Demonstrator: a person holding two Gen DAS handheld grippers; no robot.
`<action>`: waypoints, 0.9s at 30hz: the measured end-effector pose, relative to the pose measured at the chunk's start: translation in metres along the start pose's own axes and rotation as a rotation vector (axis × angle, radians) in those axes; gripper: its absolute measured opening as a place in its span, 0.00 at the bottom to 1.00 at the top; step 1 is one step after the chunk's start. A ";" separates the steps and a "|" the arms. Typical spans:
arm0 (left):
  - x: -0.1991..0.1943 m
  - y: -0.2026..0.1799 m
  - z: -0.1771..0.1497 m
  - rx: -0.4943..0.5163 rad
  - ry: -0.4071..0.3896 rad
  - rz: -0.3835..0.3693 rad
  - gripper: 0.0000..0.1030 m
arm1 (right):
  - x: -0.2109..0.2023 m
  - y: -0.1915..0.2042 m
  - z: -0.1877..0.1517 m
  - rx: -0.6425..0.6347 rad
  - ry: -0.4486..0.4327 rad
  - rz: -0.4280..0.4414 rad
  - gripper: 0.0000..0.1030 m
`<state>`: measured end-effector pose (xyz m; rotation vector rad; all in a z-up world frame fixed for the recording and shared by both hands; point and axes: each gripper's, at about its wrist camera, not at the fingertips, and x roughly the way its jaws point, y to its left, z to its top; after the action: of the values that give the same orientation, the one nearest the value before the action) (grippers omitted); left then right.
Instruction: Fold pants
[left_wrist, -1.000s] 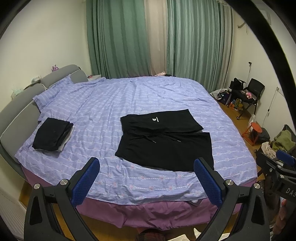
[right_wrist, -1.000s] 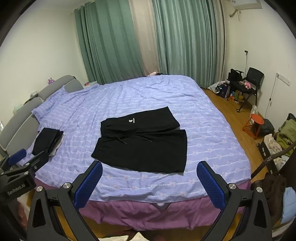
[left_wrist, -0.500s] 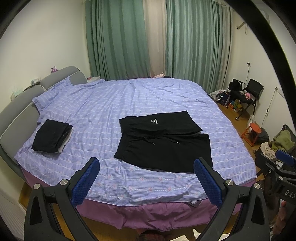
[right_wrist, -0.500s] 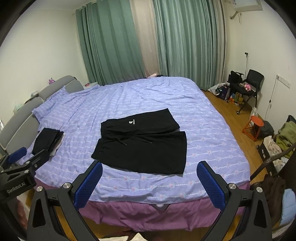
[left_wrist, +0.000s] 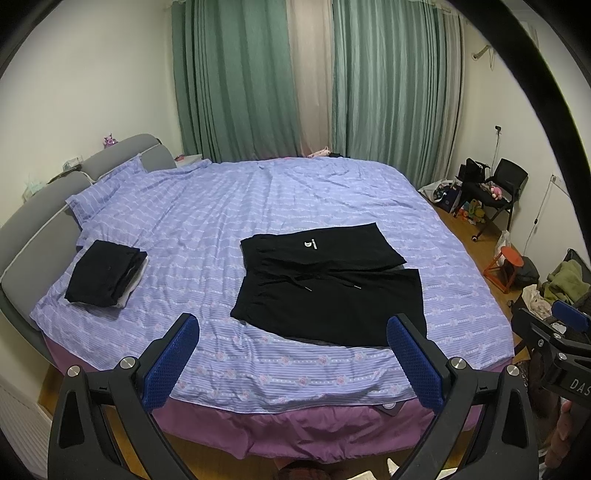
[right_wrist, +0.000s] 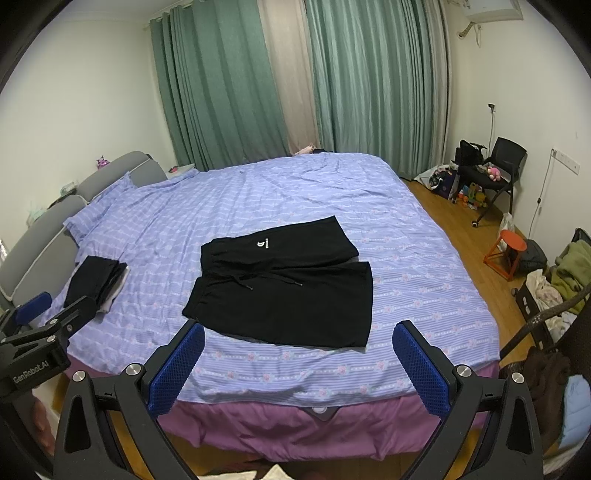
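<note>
Black shorts (left_wrist: 328, 291) (right_wrist: 284, 291) with a white logo and a drawstring lie spread flat on the purple striped bed, near its front edge. My left gripper (left_wrist: 293, 365) hangs open in front of the bed edge, short of the shorts, with nothing between its blue pads. My right gripper (right_wrist: 297, 369) is likewise open and empty, back from the bed edge. Each gripper shows at the side of the other's view: the right one (left_wrist: 561, 332) and the left one (right_wrist: 33, 332).
A stack of folded dark clothes (left_wrist: 105, 273) (right_wrist: 94, 284) sits at the bed's left, by the grey headboard (left_wrist: 33, 218). Right of the bed stand an orange stool (right_wrist: 504, 251), a black chair (right_wrist: 498, 166) and piles of clothes (right_wrist: 565, 273) on the wooden floor.
Both views have drifted slightly back and up from the bed; the shorts sit a little lower in frame. Both grippers stay open and the shorts have not moved.
</note>
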<state>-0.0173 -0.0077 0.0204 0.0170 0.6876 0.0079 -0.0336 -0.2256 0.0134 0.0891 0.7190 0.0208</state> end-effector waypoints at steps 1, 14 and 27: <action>0.000 0.001 0.000 -0.001 -0.001 -0.002 1.00 | 0.000 0.000 0.000 0.000 0.000 -0.001 1.00; 0.001 -0.001 0.000 0.003 -0.002 0.001 1.00 | 0.003 0.000 0.003 0.008 0.007 -0.006 1.00; 0.016 0.004 0.001 0.006 0.026 -0.009 1.00 | 0.021 0.005 0.001 0.018 0.050 -0.022 1.00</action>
<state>-0.0043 -0.0031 0.0109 0.0193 0.7133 -0.0030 -0.0172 -0.2200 0.0011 0.0983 0.7697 -0.0041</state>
